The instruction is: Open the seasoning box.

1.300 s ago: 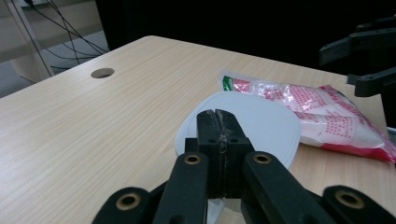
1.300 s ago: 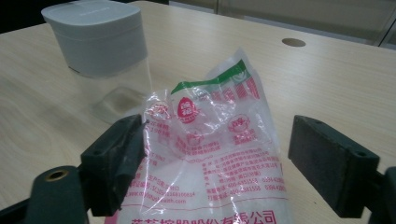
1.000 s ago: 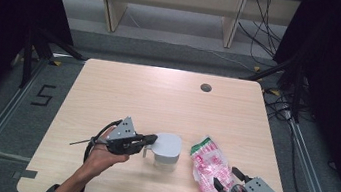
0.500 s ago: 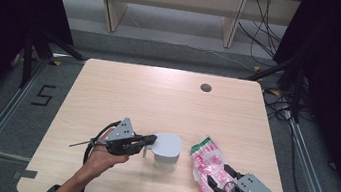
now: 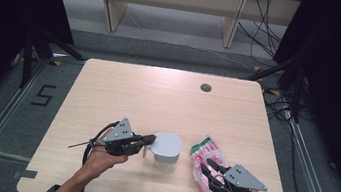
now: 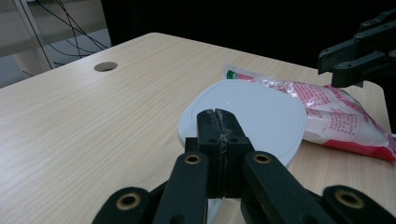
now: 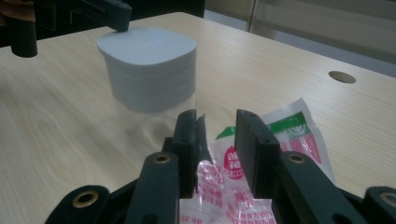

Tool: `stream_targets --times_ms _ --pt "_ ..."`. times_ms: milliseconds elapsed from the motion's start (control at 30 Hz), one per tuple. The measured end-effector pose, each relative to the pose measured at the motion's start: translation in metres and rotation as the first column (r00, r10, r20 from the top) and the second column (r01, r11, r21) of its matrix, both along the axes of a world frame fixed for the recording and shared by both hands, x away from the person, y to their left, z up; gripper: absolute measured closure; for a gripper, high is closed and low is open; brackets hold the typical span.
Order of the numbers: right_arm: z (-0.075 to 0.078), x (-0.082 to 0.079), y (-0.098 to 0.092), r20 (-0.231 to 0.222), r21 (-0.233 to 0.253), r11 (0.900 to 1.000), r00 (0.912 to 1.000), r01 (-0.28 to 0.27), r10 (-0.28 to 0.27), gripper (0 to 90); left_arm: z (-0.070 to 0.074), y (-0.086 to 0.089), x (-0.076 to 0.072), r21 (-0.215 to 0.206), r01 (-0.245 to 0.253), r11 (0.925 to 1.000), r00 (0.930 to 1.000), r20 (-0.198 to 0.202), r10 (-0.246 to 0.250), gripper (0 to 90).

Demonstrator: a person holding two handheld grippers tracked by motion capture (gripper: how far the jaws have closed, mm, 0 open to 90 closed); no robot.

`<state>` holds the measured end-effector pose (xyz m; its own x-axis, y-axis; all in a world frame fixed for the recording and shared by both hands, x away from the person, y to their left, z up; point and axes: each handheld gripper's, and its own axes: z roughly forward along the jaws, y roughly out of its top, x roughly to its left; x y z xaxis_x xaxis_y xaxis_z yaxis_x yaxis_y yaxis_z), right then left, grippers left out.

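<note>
At table's six o'clock: left gripper point(image 5: 150, 139) pinched shut at container point(image 5: 166, 148) lid edge, steadying; right gripper point(image 5: 210, 168) parted over snack bag point(image 5: 208, 157), ready to grasp.

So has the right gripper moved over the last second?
Yes. The right gripper has slid left along the pink bag, toward the white container, which sits where it was.
</note>
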<state>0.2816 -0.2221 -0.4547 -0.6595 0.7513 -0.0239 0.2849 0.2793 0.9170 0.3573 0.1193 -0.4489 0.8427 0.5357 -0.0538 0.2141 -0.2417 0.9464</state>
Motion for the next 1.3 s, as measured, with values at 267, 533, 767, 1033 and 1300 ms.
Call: stream_targets --times_ms 267,533,767,1033,1300 --pt "0.002 0.016 0.013 0.034 -0.034 0.998 0.9976 -0.059 0.06 80.4 -0.001 0.0 0.0 -0.002 0.009 1.0 0.9998 0.02 -0.009 89.0" --pt "0.002 0.022 0.021 -0.005 -0.015 0.997 0.9976 -0.069 0.069 84.0 -0.001 -0.001 -0.002 -0.003 -0.016 0.9999 0.9997 0.017 0.016 89.0" --pt "0.0 0.026 0.023 0.027 -0.052 0.994 0.9952 -0.093 0.094 86.3 -0.001 0.0 -0.003 0.004 -0.017 0.9999 0.9997 0.018 0.017 89.0" --pt "0.0 0.029 0.029 0.013 -0.047 0.993 0.994 -0.108 0.109 89.2 -0.002 0.003 -0.002 -0.004 -0.022 0.9997 0.9993 0.031 0.022 89.1" --pt "-0.001 0.033 0.037 -0.01 -0.041 0.99 0.9911 -0.133 0.133 90.0 -0.003 0.002 -0.003 -0.011 -0.02 0.9997 0.9995 0.023 0.02 89.1"
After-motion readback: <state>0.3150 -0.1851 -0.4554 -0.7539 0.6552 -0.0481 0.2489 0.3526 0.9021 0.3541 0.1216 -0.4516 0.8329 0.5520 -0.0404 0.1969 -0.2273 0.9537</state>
